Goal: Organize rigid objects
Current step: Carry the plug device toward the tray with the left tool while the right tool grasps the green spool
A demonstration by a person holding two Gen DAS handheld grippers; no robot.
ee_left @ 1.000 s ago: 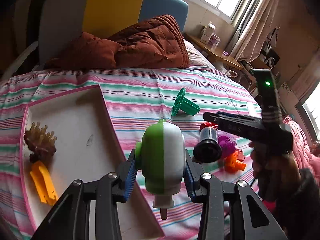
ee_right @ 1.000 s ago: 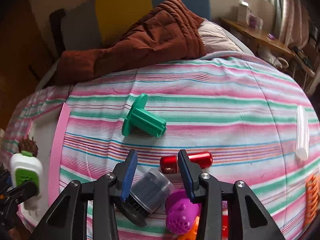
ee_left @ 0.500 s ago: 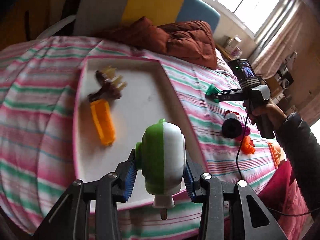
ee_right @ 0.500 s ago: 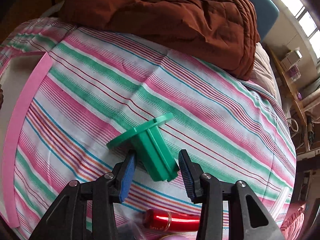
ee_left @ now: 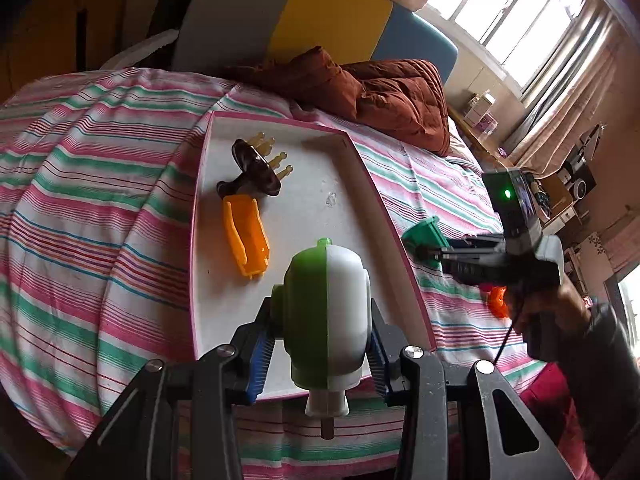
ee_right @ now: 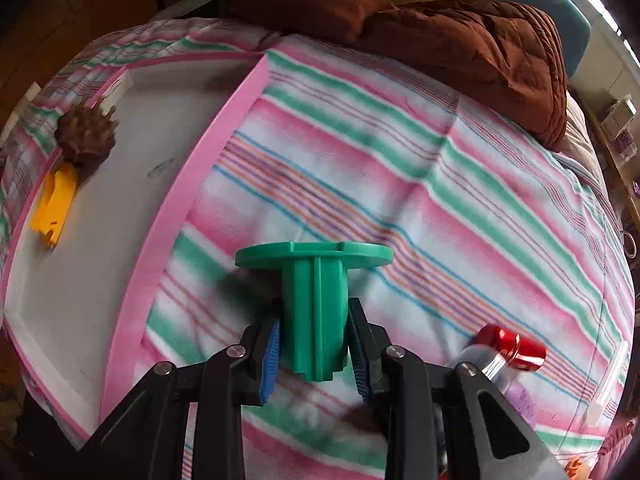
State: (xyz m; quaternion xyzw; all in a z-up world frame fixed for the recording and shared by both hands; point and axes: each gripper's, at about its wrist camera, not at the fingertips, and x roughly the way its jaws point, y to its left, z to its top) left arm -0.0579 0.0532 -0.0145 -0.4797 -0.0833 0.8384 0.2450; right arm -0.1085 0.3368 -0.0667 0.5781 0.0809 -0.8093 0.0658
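Note:
My left gripper (ee_left: pixel 320 354) is shut on a green-and-white rounded plastic object (ee_left: pixel 326 320) and holds it above the near end of the white pink-rimmed tray (ee_left: pixel 360 168). The tray holds a brown spiky brush (ee_left: pixel 252 166) and an orange clip (ee_left: pixel 245 238). My right gripper (ee_right: pixel 314 354) is shut on the stem of a green flanged spool (ee_right: pixel 314 308), just above the striped bedspread (ee_right: pixel 400 184), right of the tray (ee_right: pixel 168 216). In the left wrist view the right gripper (ee_left: pixel 428 250) holds the spool (ee_left: pixel 422 236) beside the tray's right rim.
A red-capped clear cylinder (ee_right: pixel 510 348) lies right of my right gripper, with a purple item (ee_right: pixel 520 398) below it. A white stick (ee_right: pixel 606 386) lies at the bed's right edge. A brown quilt (ee_right: pixel 460 36) is bunched at the head. Orange toys (ee_left: pixel 498 300) lie behind the right gripper.
My right gripper moved from the black cylinder to the green spool and closed on it. My left gripper carried the green-and-white object back over the tray's near end.

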